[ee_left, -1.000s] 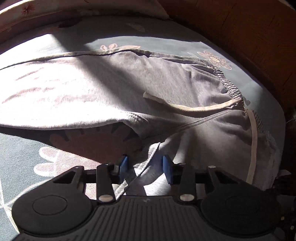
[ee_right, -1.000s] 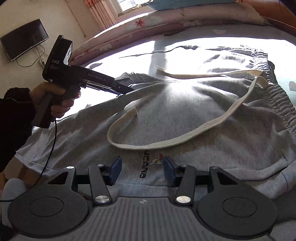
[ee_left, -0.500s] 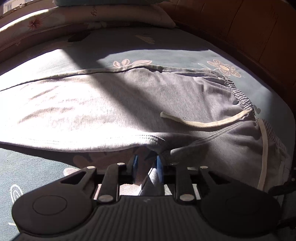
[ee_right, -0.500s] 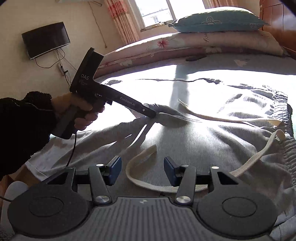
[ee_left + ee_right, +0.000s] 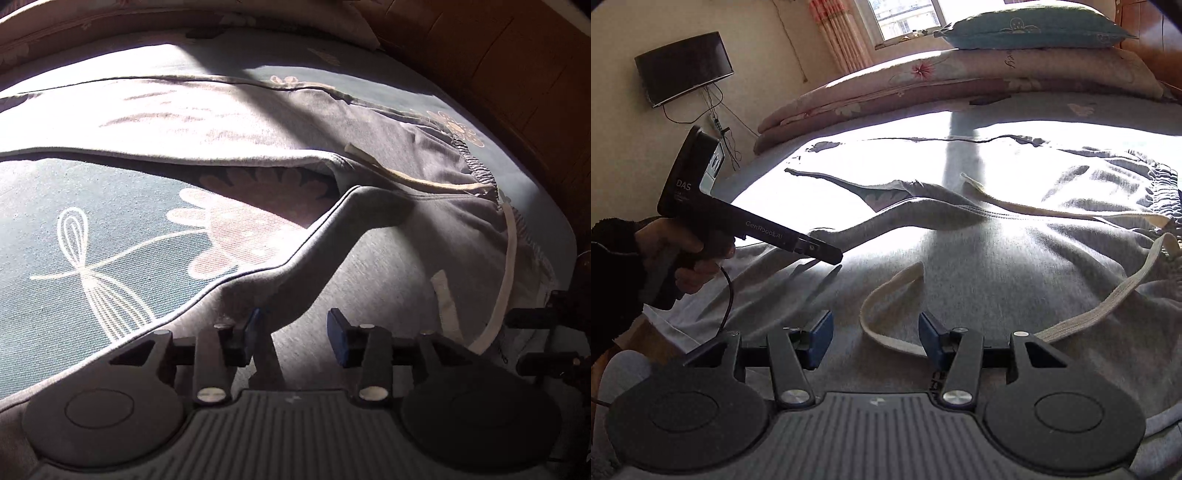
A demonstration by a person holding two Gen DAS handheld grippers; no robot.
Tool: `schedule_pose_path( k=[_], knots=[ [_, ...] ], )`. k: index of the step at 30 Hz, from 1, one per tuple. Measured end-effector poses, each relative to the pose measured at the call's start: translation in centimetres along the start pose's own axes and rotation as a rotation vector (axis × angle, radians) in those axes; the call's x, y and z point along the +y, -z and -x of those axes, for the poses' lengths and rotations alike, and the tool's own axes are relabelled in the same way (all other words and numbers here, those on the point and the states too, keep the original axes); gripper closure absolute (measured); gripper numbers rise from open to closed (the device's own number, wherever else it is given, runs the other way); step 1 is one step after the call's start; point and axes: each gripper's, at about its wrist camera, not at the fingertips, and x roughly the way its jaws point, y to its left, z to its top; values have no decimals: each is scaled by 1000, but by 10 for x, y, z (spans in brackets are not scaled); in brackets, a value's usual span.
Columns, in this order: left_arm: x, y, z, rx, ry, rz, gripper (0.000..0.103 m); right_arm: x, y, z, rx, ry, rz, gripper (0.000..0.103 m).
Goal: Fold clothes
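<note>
Right wrist view, largest item first: bed with patterned blue-grey sheet, sunlit across the middle. Spread over it, grey sweatpants, waistband to the right, both legs running off to the left. Inner edge of the nearer leg raised in a long ridge toward the crotch. Legs not yet laid one on the other; no completed fold visible (judged an early stage, most of the folding outstanding). White drawstring lying loose in a loop on the front panel, second end trailing near the waistband; likely to need tucking in before the folding is finished.

Left gripper: jaws just been opening, now parted to a moderate gap. Raised cloth ridge passing between the blue pads, touching or just beside the left-hand pad, clear of the other; not pinched. Seen from the right wrist as a black tool held in a dark-sleeved hand.

Right gripper: spread to about half, hovering above the sweatpants with the drawstring loop showing between the pads; nothing gripped, contact with the cloth not determinable.
</note>
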Motion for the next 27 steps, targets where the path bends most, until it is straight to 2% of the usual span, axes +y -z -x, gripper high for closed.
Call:
schedule_pose_path(
  k=[2, 4, 6, 9, 13, 15, 21, 22, 23, 24, 26, 27],
  knots=[
    [8, 0, 8, -5, -3, 39, 63, -2, 2, 1, 6, 4, -11, 46],
    [13, -3, 19, -35, 32, 67, 62, -3, 4, 0, 10, 13, -21, 46],
    [8, -10, 27, -89, 39, 45, 58, -3, 4, -1, 9, 14, -23, 46],
    [2, -25, 19, -129, 4, -7, 58, -2, 2, -1, 6, 16, -23, 46],
    [8, -38, -10, -71, -6, -1, 61, 0, 2, 0, 1, 24, -13, 46],
    [2, -32, -19, -55, -29, -53, 61, -1, 2, 2, 0, 27, -16, 46],
    [-31, -8, -26, -72, -181, -279, 60, -10, 5, -2, 15, 40, -43, 46],
    [-37, -7, -26, -73, -200, -307, 66, -11, 6, -4, 18, 41, -50, 46],
    [-42, -6, -26, -76, -228, -334, 80, -12, 6, -5, 19, 39, -52, 46],
    [-46, -6, -25, -81, -265, -359, 84, -12, 6, -6, 19, 38, -52, 46],
    [-43, -13, -19, -122, -362, -358, 86, -11, 7, -7, 20, 43, -46, 46],
    [-32, -21, -15, -120, -367, -308, 86, -10, 7, -7, 21, 45, -42, 46]
  ],
)
